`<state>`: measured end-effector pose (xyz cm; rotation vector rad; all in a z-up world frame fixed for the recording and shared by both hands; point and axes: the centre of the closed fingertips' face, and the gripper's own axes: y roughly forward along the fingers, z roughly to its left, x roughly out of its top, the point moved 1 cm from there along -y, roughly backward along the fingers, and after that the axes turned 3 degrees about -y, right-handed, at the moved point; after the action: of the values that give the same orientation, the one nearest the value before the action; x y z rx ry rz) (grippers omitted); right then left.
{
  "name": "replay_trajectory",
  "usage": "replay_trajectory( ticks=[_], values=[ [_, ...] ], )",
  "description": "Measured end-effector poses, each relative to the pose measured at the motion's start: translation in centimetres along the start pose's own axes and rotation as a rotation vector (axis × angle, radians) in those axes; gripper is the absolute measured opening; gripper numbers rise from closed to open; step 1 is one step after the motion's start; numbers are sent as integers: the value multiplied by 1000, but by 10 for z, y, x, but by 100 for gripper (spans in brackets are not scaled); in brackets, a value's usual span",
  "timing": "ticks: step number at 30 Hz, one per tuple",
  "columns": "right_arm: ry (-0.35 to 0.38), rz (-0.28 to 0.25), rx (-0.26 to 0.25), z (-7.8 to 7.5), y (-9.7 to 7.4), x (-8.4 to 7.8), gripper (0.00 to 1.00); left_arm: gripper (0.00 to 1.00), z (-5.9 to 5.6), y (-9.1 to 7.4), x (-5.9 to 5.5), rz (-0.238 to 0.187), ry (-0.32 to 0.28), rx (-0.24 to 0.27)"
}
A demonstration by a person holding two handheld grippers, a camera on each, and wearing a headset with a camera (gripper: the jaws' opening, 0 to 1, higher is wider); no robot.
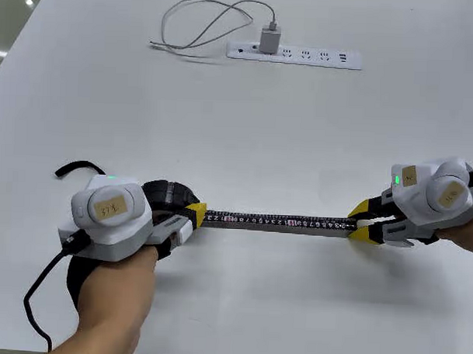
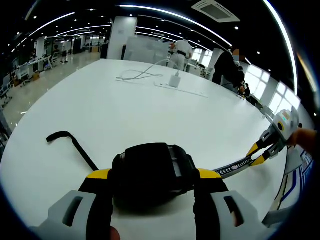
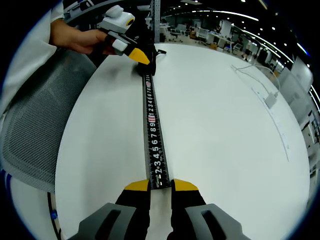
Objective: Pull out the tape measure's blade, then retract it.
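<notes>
A black tape measure case point(image 1: 170, 196) point(image 2: 152, 170) rests on the white table, with my left gripper point(image 1: 190, 219) point(image 2: 154, 176) shut around it. Its black blade point(image 1: 278, 221) point(image 3: 152, 135) point(image 2: 236, 165) with white numbers runs out flat along the table to the right. My right gripper point(image 1: 359, 220) point(image 3: 160, 186) is shut on the blade's tip, its yellow-tipped jaws pinching the end. In the right gripper view the left gripper point(image 3: 131, 50) and case sit at the blade's far end. A black wrist strap point(image 1: 77, 168) point(image 2: 70, 141) trails from the case.
A white power strip point(image 1: 295, 54) point(image 2: 177, 87) with a plugged-in charger point(image 1: 270, 38) and looped grey cable point(image 1: 207, 24) lies at the table's far side. A mesh chair point(image 3: 35, 130) stands beside the table. People stand in the background point(image 2: 182, 50).
</notes>
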<state>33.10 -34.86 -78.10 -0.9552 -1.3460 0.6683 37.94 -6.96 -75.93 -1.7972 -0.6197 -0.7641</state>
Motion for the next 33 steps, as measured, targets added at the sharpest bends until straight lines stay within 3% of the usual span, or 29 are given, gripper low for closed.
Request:
replay_trajectory(
  ticks=[14, 33],
  values=[
    [2, -2, -1, 0, 0, 0, 12, 61, -1, -3, 4, -10, -14, 2],
    [9, -6, -1, -1, -1, 0, 11, 58, 0, -1, 2, 7, 20, 5]
  ],
)
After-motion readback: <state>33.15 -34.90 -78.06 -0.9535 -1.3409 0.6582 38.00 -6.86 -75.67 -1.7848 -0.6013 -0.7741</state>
